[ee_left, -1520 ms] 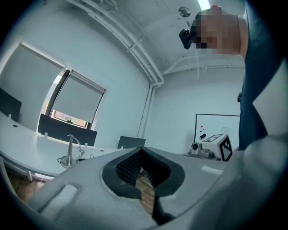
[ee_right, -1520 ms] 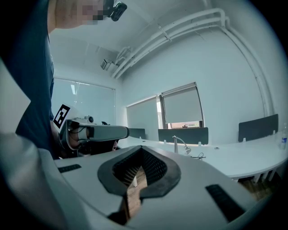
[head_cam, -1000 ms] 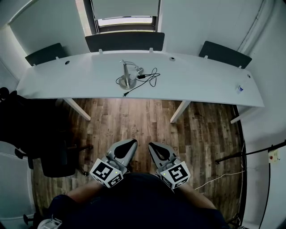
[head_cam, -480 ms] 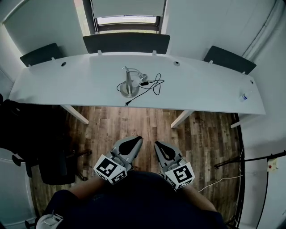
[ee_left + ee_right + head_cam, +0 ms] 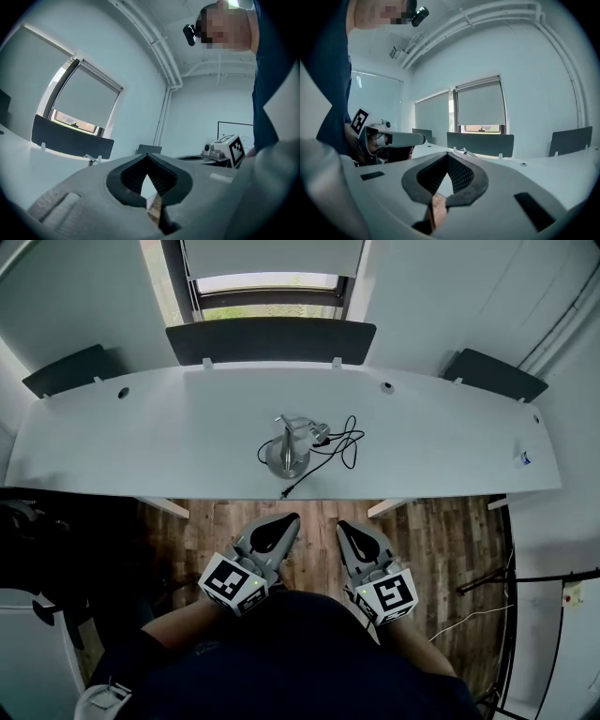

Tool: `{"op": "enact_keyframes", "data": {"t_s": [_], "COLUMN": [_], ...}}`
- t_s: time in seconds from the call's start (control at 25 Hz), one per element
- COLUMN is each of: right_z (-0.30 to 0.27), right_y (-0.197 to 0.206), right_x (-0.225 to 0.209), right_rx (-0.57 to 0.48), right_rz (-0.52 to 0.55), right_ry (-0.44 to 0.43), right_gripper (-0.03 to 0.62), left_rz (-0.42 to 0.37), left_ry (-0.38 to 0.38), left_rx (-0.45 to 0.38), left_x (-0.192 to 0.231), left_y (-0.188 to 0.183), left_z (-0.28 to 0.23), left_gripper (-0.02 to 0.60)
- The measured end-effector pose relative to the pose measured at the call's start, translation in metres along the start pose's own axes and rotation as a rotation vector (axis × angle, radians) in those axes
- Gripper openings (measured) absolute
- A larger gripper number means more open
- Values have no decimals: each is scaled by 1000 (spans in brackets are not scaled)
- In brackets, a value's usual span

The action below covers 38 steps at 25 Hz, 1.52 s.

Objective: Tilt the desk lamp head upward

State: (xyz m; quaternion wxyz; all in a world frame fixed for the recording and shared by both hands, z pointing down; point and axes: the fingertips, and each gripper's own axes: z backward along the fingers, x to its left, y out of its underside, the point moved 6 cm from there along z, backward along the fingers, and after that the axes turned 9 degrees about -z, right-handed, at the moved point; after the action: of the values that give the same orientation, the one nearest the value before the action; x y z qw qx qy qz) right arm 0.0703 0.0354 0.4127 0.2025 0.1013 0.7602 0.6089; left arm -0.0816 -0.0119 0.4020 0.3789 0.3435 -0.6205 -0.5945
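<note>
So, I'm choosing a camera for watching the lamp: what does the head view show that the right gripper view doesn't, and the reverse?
Head view only: the black cable coiled by the lamp, and the wood floor. Right gripper view only: the camera on the person's head. Both: the white desk, the window and the shut left gripper.

The desk lamp (image 5: 288, 454) stands on the table (image 5: 141, 437), near its front edge and about midway along, with its cable (image 5: 341, 440) looped just to its right. 3 screens line the table's far edge: the middle panel (image 5: 270, 340) behind the lamp, the left panel (image 5: 70, 369) and the right panel (image 5: 497, 374). A small object (image 5: 525, 457) lies at the table's right end. The left tongs (image 5: 283, 522) and right tongs (image 5: 348, 530) are side by side before the table, over the floor (image 5: 441, 540).
</note>
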Motion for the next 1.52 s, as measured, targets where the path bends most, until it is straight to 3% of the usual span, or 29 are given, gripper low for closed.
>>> {"op": "enact_keyframes", "data": {"t_s": [0.4,0.56,0.88,1.32,1.52], "right_z": [-75,-91,-121,-162,-188], "right_y": [-12,-10,-13,5,17], "right_x": [-18,-41,-92,-151,-157], "right_rx": [46,55,103,164,196], "right_rz": [13,20,8,82,140], "right_ry": [0,-24,-83,-165,-135], "right_gripper": [9,9,9,9,9], "left_rz": [6,9,-46,-80,-86], "left_ry": [-40,-99,-224,-383,-413], "left_rx": [59,66,157,251,271], "left_x": [80,94,112,135,153], "left_y": [17,26,45,85,102], "left_z": [-29,-46,-76,-118,-130], "left_gripper": [-6,-6,-6,-6,79]}}
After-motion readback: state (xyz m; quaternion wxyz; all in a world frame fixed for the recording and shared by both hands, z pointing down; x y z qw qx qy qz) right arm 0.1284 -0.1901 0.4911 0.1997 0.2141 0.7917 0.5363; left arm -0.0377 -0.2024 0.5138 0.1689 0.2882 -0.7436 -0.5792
